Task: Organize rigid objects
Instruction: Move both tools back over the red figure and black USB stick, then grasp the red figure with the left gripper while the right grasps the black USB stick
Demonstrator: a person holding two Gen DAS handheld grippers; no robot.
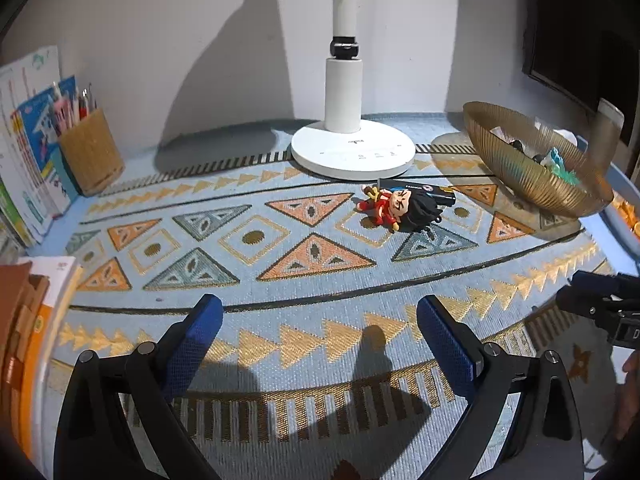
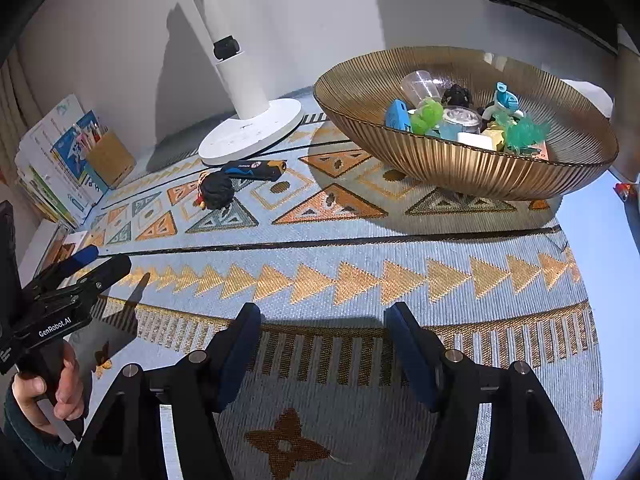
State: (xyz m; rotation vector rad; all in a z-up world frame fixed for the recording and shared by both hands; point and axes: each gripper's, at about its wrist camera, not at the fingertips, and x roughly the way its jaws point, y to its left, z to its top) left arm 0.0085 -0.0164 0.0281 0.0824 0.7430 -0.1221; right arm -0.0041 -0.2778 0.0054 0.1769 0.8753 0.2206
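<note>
Both grippers over the mat [image 1: 280, 320], nothing between the jaws. Left gripper [image 1: 320, 332] spread wide; right gripper [image 2: 322, 344] parted, narrower. Doll [image 1: 400, 208] lies on the mat just in front of the lamp [image 1: 352, 148] base, touching the dark tool [image 2: 256, 169] behind it. Bowl [image 2: 460, 164] of toys sits right of the lamp.

Worktop [image 2: 600, 216] is pale blue and covered by a patterned mat [image 2: 360, 280]. On the mat are found: a white lamp base [image 1: 352, 152], a gold ribbed bowl [image 2: 460, 164] holding small items, a doll [image 1: 400, 208] lying on its side, and a dark pen-like thing [image 1: 424, 192] touching it behind. A pencil cup [image 1: 92, 152] and books [image 1: 28, 152] are set at the left edge.
</note>
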